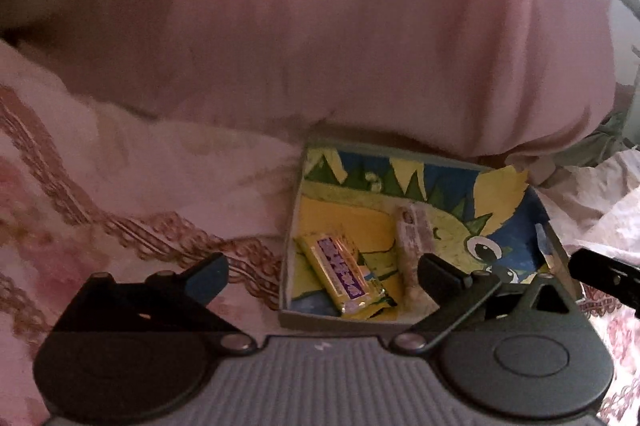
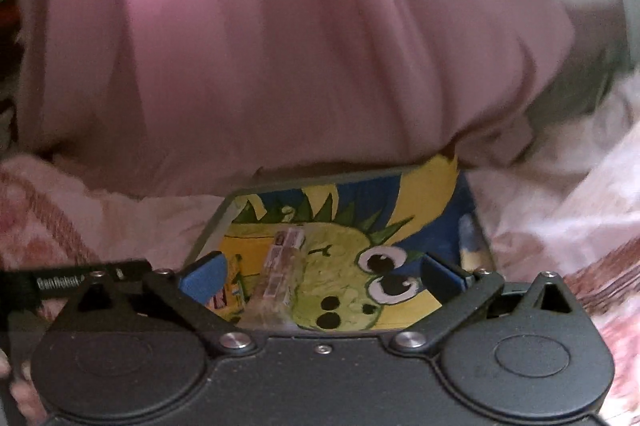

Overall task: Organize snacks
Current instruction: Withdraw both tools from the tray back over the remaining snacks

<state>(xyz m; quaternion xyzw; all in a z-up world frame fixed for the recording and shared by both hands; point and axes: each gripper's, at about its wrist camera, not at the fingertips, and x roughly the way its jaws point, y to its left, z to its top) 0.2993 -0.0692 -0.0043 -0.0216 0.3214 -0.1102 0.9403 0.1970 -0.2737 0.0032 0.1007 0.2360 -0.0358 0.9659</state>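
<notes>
A shallow box (image 1: 289, 246) lined with a cartoon dinosaur picture lies on the bed. Inside it are a yellow snack bar (image 1: 344, 274) with a purple label and a pale clear-wrapped snack (image 1: 412, 238), side by side. My left gripper (image 1: 324, 278) hovers over the box's near left part, open, with nothing between its fingers. My right gripper (image 2: 324, 276) is open and holds nothing above the same box (image 2: 320, 182). The clear-wrapped snack (image 2: 280, 266) lies below it. The yellow bar (image 2: 232, 286) is mostly hidden behind its left finger.
A big pink pillow (image 1: 320, 26) bulges right behind the box and overhangs its far edge. A patterned pink bedsheet (image 1: 120, 206) spreads to the left and right. Grey-green cloth (image 1: 608, 138) lies at the far right. The two grippers are close side by side.
</notes>
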